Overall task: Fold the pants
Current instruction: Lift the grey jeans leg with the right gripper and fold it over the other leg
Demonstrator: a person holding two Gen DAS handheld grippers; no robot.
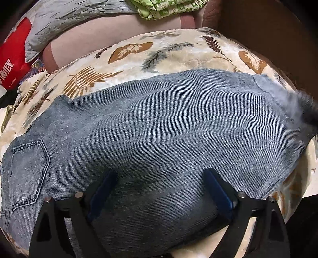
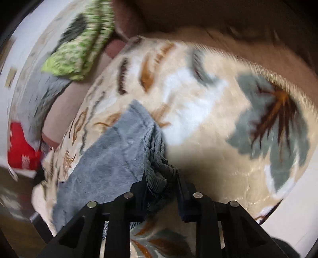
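On the feather-print blanket [image 1: 178, 51] the pants [image 1: 159, 129] are lying flat w/ the left gripper [image 1: 161, 178] hovering wide open over them, the right gripper [image 2: 162, 176] pinching a bunched hem end — folding it over, probably; next needs the left pinning the fabric.

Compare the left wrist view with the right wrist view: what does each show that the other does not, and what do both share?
Only the left wrist view shows the jeans' back pocket and the left gripper, fingers wide apart over flat denim. Only the right wrist view shows the right gripper shut on a bunched end of the jeans, and a large grey leaf print. Both show the feather-print blanket, the green patterned cloth and the red bag.
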